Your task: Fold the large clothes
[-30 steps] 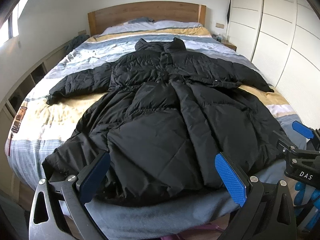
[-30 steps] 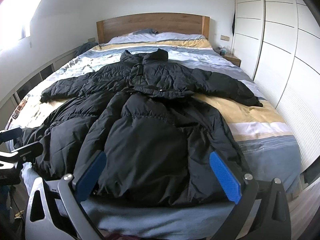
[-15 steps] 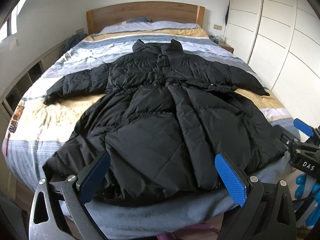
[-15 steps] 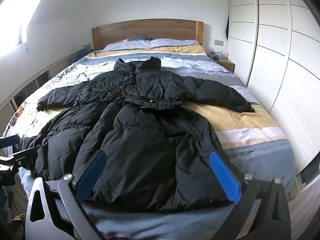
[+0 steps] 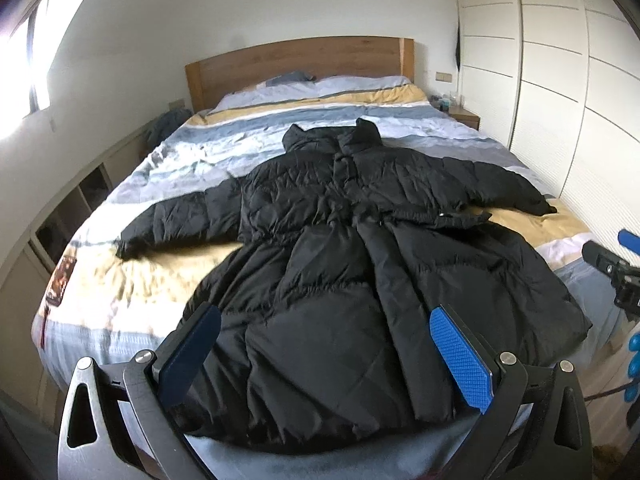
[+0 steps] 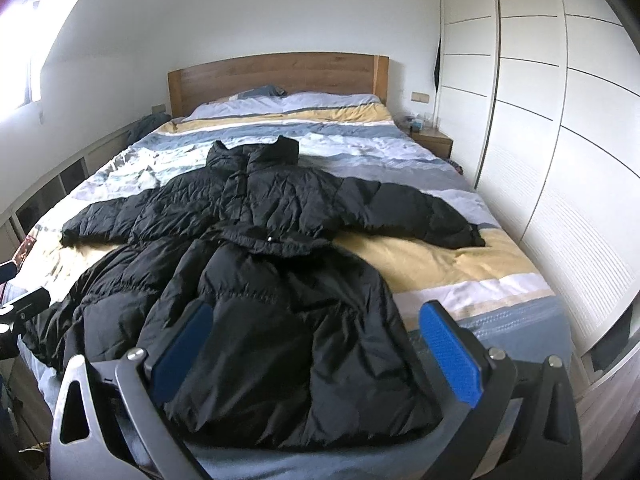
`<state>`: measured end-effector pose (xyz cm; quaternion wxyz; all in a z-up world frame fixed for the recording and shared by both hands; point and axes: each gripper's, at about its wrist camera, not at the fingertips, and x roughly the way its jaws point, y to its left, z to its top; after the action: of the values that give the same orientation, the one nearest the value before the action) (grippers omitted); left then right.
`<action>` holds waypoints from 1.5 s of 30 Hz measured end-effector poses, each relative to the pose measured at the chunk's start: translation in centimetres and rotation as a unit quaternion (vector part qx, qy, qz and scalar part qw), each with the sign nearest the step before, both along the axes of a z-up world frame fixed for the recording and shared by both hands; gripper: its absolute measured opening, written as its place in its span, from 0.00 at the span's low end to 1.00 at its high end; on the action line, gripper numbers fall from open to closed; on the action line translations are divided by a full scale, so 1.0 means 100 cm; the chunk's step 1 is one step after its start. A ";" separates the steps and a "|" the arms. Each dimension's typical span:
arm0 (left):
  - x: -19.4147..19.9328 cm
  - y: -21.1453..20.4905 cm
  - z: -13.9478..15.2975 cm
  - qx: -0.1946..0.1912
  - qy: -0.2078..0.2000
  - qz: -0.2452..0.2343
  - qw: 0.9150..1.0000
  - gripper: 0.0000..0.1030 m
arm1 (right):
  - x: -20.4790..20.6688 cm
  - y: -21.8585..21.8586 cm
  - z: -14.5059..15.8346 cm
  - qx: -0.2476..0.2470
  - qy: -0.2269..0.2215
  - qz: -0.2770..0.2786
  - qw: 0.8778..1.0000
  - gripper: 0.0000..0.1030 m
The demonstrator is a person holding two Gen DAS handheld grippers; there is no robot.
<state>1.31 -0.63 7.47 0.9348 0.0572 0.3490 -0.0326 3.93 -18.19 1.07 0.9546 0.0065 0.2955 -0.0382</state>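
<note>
One black coat (image 5: 352,280) lies spread flat on the bed (image 5: 132,292), filling the middle of both frames, front side up, collar toward the wooden headboard (image 5: 300,64) at the top and hem toward the bottom edge. Its two sleeves (image 6: 412,216) stretch out to either side, one reaching the left of the frame and one the right, so the whole shape is laid open, which looks like the starting layout for folding a bulky garment on a broad, soft surface. No fold appears made yet.

Two grippers are in play. The left gripper (image 5: 324,344) hangs above the hem in the lower part of its own view, jaws wide apart and holding nothing; the coat shows between the blue pads (image 5: 460,364) but does not touch them. The right gripper (image 6: 316,344) hovers the same way over the right side of the hem, jaws likewise spread and empty. Both sit at the foot of the bed, side by side, probably so each can take one side of the coat.

Two pillows (image 6: 320,102) rest against the headboard at the top, and one small nightstand (image 6: 434,142) stands at the upper right, beside the white wardrobe doors (image 6: 560,160).
</note>
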 end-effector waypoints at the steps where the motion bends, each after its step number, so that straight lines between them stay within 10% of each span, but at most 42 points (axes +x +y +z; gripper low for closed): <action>1: 0.003 -0.001 0.002 0.004 0.000 -0.003 1.000 0.99 | 0.002 -0.002 0.003 0.000 -0.002 0.000 1.000 1.00; 23: 0.107 0.037 0.048 0.002 -0.005 0.030 1.000 0.99 | 0.096 -0.038 0.045 0.011 -0.027 -0.025 0.999 1.00; 36: 0.173 0.082 0.002 -0.009 0.034 0.105 0.994 0.99 | 0.194 -0.116 -0.026 0.080 0.066 -0.108 0.989 1.00; 45: 0.204 0.083 -0.030 0.009 0.062 0.127 0.990 0.99 | 0.246 -0.208 -0.110 0.182 0.135 -0.162 0.960 1.00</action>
<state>21.72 7.65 4.46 0.9073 0.0184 0.4112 0.0861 28.57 -39.03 -9.94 0.8694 0.2228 0.4187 -0.1385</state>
